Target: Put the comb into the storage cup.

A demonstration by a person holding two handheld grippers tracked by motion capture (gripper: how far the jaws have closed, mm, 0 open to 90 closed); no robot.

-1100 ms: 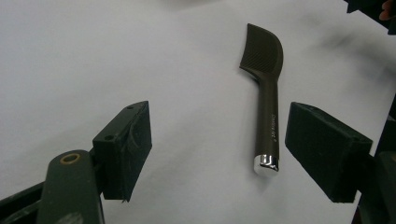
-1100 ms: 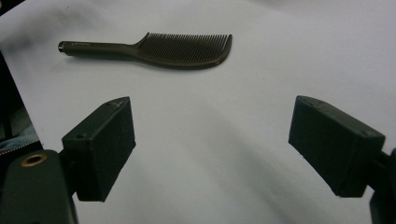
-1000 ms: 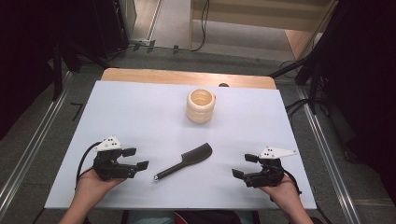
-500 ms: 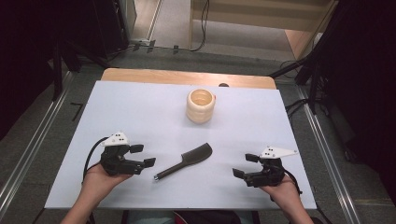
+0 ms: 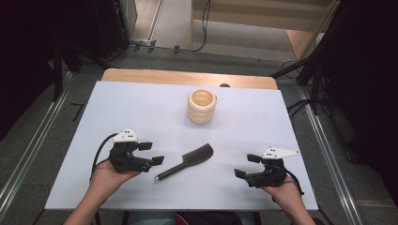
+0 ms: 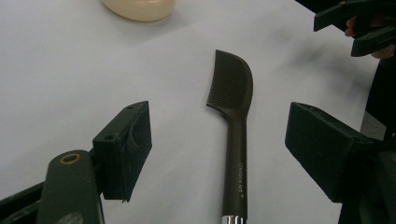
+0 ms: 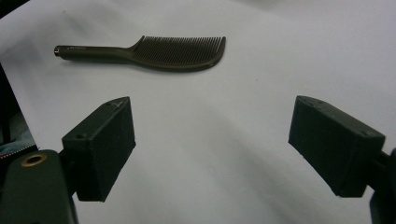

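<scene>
Nearest the person, the left gripper [image 5: 151,153] sits low over the white table [image 5: 141,108] with its jaws spread wide and nothing between them. In the left gripper view the dark comb [image 6: 235,135] lies straight ahead of that gap, handle end toward the camera, so the approach is lined up but no contact is made. The right gripper [image 5: 247,166] rests at the near right of the table, also wide open and empty, well apart from the comb [image 7: 149,49], which it sees broadside.

The comb [image 5: 185,161] lies flat in the near middle of the table, between the two grippers and nearer the left one, its handle angled toward the person's left and its toothed head pointing away to the right. It looks like a light, rigid plastic piece with a smooth, probably slippery handle (the fine teeth are the weak part and could bend or snag). My judgement: pinch the straight handle across its width, near where it widens into the head, since it lies so flat that the pads must come right down to the table.

Farther back, the cream ribbed cup [image 5: 202,106] stands upright, well apart from the comb.

Against the earlier frame, the left gripper has moved in closer to the comb's handle; the right gripper, comb and cup are where they were
</scene>
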